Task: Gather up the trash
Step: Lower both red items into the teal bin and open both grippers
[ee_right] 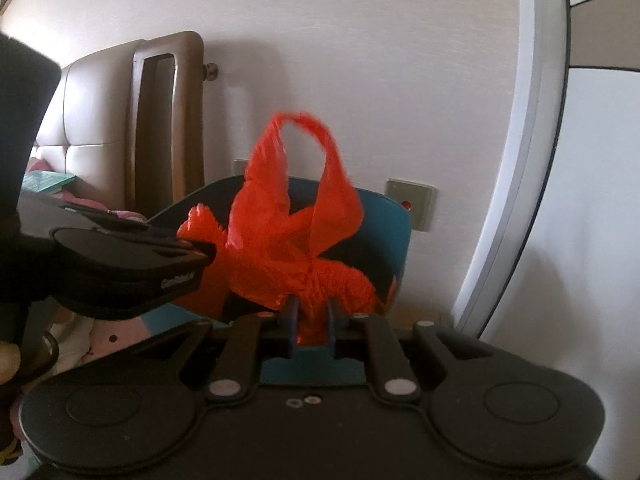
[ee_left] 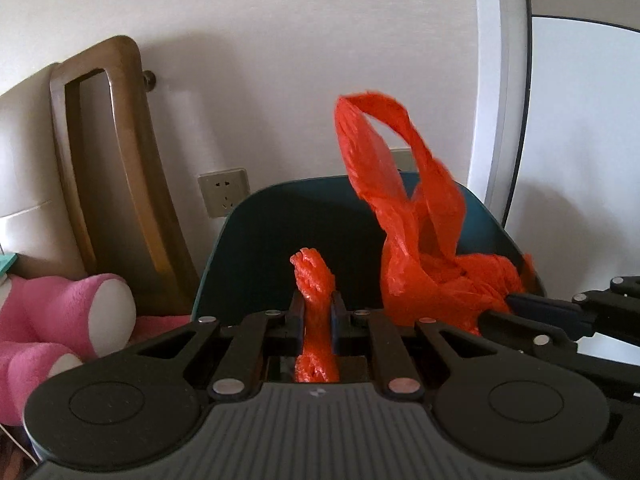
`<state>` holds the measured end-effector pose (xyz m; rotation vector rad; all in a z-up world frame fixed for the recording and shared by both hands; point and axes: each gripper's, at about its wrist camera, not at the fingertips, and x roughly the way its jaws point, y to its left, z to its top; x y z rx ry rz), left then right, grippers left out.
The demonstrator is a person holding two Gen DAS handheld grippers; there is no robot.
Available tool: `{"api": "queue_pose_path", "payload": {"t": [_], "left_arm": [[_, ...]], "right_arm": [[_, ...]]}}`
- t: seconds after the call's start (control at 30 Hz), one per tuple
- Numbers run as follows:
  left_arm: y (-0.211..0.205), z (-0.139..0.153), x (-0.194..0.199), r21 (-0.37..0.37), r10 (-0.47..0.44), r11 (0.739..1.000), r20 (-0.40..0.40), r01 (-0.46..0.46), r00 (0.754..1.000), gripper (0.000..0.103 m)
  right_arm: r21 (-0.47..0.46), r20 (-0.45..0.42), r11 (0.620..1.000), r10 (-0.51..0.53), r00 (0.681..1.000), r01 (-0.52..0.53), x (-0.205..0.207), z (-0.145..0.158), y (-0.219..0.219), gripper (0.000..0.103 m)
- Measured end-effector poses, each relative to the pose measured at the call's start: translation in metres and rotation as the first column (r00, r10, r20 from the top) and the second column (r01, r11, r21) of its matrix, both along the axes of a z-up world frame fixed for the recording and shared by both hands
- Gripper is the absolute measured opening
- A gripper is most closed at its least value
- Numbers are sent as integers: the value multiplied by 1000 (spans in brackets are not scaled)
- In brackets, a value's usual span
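A red plastic trash bag (ee_left: 424, 248) hangs in the air in front of a teal chair back (ee_left: 272, 248). My left gripper (ee_left: 316, 300) is shut on a twisted strip of the bag. My right gripper (ee_right: 312, 308) is shut on another bunched part of the bag (ee_right: 288, 236). One bag handle loops upward, free. The right gripper shows at the right edge of the left wrist view (ee_left: 516, 308), pinching the bag. The left gripper shows at the left of the right wrist view (ee_right: 200, 248). The bag's contents are hidden.
A wooden headboard frame (ee_left: 116, 168) leans on the white wall at left. A pink plush toy (ee_left: 60, 328) lies on the bed below it. A wall socket (ee_left: 224, 192) sits behind the chair. A white door frame (ee_left: 496, 80) stands at right.
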<state>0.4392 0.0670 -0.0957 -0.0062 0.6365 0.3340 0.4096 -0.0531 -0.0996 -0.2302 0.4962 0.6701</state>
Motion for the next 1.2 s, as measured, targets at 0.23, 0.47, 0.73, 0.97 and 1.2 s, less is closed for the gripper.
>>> {"api": "queue_pose_path", "payload": {"t": [0.23, 0.47, 0.73, 0.97, 1.2], "left_arm": [[3, -11, 4, -35, -11, 999, -41, 10, 999, 13], [6, -16, -2, -39, -5, 999, -1, 5, 1000, 76], [7, -10, -11, -46, -3, 999, 41, 5, 999, 80], [3, -1, -33, -50, -44, 998, 89, 49, 995, 80], [-4, 1, -65, -42, -91, 994, 128, 97, 988, 80]], "right_arm": [[14, 5, 1000, -2, 1000, 2, 2, 0, -1, 21], [70, 11, 998, -5, 1000, 4, 0, 0, -15, 36], [129, 32, 992, -2, 999, -2, -8, 5, -31, 53], [197, 53, 979, 35, 998, -45, -26, 8, -47, 60], [236, 96, 966, 81, 992, -102, -49, 3, -64, 61]]}}
